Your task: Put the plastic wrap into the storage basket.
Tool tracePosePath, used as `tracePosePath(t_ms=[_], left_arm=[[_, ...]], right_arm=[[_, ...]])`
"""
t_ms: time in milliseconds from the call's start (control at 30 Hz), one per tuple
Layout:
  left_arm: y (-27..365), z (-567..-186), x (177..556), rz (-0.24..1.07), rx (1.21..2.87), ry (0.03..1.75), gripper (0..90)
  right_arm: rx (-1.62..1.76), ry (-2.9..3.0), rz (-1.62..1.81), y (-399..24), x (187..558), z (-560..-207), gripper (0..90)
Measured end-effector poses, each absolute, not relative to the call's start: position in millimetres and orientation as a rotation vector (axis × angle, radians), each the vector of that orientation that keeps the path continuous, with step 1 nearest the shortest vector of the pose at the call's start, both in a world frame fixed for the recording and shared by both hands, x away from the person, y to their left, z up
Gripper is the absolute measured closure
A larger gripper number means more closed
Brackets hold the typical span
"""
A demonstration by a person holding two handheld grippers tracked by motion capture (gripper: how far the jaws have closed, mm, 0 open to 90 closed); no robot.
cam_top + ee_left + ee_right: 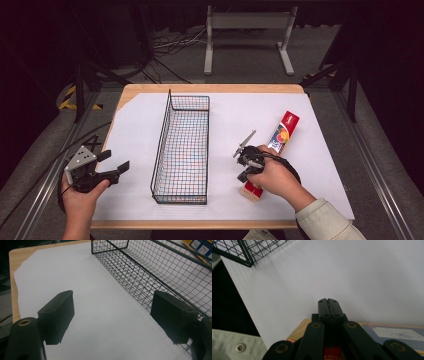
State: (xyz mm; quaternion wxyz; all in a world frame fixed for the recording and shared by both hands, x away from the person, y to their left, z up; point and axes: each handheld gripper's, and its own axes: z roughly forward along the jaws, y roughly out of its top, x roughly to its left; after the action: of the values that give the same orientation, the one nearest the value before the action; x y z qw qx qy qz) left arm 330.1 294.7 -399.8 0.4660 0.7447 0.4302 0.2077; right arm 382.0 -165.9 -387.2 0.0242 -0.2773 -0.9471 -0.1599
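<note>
We are hovering our closed right gripper (246, 165) over the red box (280, 137); our left gripper (114, 161), at nine o'clock of the wire basket (182, 145), is gaping open.

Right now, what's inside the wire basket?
Nothing sits inside the wire basket. Through its mesh you see the white paper it stands on. The paper covers the table underneath.

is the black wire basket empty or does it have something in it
Empty. In the high view the long black wire mesh basket shows only white paper through its bottom; the red and white box lies outside, to its right.
</note>
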Motion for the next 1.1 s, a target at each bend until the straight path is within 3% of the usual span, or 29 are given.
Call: tracePosePath(t_ms=[633,1100], left_arm=[[294,-399,330,0.505,1.819,1.053,19.5],[290,-400,332,0.504,1.828,1.045,19.5]], right_arm=[[-0.856,-2.996,-0.191,-186,367,-399,90.0],[-0.978,-2.903,-0.279,-226,357,-396,90.0]])
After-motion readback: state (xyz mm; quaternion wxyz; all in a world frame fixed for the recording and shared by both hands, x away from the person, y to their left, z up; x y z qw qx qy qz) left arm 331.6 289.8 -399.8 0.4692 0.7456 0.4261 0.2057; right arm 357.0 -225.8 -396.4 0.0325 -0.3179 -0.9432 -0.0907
